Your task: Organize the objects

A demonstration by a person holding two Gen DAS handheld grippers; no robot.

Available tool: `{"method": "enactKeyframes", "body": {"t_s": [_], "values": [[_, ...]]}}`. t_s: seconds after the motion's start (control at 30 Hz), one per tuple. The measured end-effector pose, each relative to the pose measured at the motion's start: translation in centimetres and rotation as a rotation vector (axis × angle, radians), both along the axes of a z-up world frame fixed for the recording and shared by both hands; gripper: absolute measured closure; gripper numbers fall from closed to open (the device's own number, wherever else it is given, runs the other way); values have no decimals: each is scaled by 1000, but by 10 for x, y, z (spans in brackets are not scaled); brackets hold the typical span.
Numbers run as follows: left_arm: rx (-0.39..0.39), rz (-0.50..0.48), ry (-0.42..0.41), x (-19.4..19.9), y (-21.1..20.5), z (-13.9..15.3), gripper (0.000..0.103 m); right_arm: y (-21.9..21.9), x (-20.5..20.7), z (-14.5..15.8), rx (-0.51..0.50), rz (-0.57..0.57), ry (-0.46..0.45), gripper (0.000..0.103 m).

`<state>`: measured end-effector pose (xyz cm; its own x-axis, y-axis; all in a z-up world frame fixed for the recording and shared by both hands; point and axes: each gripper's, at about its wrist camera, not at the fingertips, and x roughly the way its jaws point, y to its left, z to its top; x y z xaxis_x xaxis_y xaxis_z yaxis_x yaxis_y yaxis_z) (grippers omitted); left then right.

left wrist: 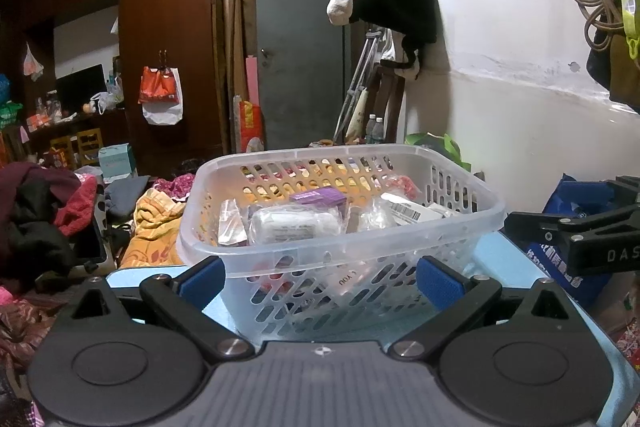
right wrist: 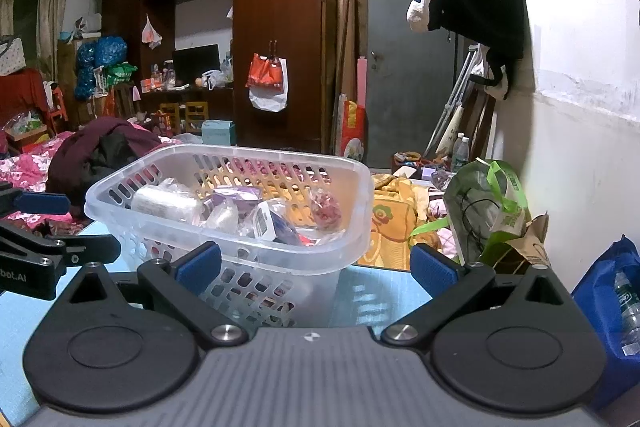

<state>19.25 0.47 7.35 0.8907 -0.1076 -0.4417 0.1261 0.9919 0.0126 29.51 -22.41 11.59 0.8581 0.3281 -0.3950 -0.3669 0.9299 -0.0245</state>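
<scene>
A clear perforated plastic basket (left wrist: 404, 151) stands on a light blue table top (left wrist: 504, 263). It holds several wrapped items: a white packet (left wrist: 294, 227), a purple box (left wrist: 318, 197) and a red wrapped piece (left wrist: 404, 183). My left gripper (left wrist: 322, 279) is open just in front of the basket's near wall, nothing between its blue pads (left wrist: 202, 277). In the right wrist view the basket (right wrist: 344, 163) sits ahead and left. My right gripper (right wrist: 316, 265) is open by the basket's near right corner, empty. The other gripper (right wrist: 40, 255) shows at the far left.
A blue bag (right wrist: 612, 307) with a bottle stands right of the table, a green bag (right wrist: 492, 211) behind it. Heaped clothes and bedding (left wrist: 156, 223) lie beyond the table. A dark wardrobe (left wrist: 168, 27), grey door (left wrist: 300, 47) and white wall surround the space.
</scene>
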Motion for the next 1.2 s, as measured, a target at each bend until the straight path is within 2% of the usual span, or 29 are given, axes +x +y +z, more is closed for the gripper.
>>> {"method": "enactKeyframes", "body": {"t_s": [1.0,1.2], "values": [[9,-14,16,5,-9,-3,1,-1,0,-4,-8,3,8,0],[2,-7,-3,5,-11,-1,1,-2,0,-4,-8,3,7,0]]}}
